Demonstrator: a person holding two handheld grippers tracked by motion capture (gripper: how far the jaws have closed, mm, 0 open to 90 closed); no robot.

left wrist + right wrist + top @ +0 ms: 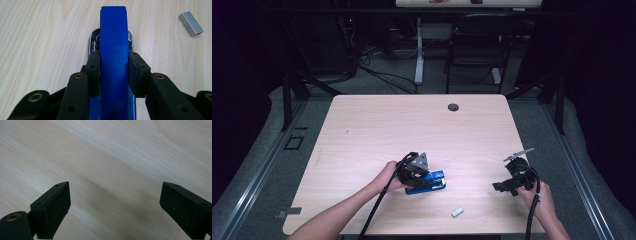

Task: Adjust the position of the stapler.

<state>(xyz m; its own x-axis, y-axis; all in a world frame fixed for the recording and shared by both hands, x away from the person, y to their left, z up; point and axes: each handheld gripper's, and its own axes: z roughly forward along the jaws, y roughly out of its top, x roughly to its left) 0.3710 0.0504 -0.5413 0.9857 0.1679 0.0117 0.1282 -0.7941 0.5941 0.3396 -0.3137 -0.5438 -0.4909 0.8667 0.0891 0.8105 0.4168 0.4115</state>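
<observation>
on the light wooden table (362,130), toward its near edge and left of centre, the left gripper (416,172) is clamped on a blue stapler (432,181); in the left gripper view its pads (93,72) press both sides of the stapler's blue top arm, with the chrome nose showing beyond. a short strip of staples (456,212) lies loose on the wood just right of the stapler, nearer the edge. well apart at the right, the right gripper (510,184) hangs over bare table, its jaws spread wide with nothing between them.
</observation>
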